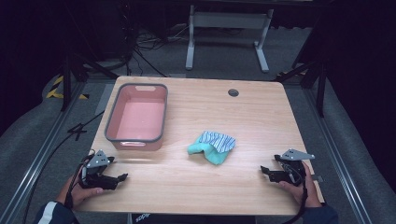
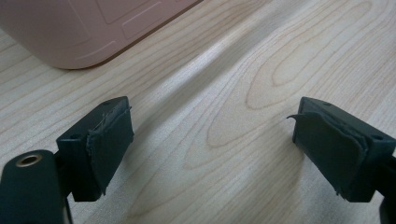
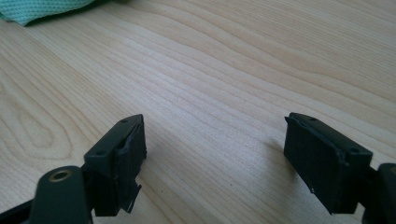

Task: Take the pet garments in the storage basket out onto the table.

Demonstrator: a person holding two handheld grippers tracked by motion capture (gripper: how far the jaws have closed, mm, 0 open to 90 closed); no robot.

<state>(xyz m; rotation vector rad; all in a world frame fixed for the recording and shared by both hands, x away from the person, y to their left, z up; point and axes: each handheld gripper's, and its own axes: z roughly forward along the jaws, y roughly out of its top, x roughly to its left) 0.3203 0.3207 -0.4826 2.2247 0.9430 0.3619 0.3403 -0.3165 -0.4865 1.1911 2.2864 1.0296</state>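
Both tongs rest spread and empty at the near desk (image 1: 261, 112) edge; the crumpled cloth (image 1: 212, 147) lies mid-desk between them, nearer the right tongs (image 1: 267, 171) than the left tongs (image 1: 122, 177), beside the pink bin (image 1: 111, 122).
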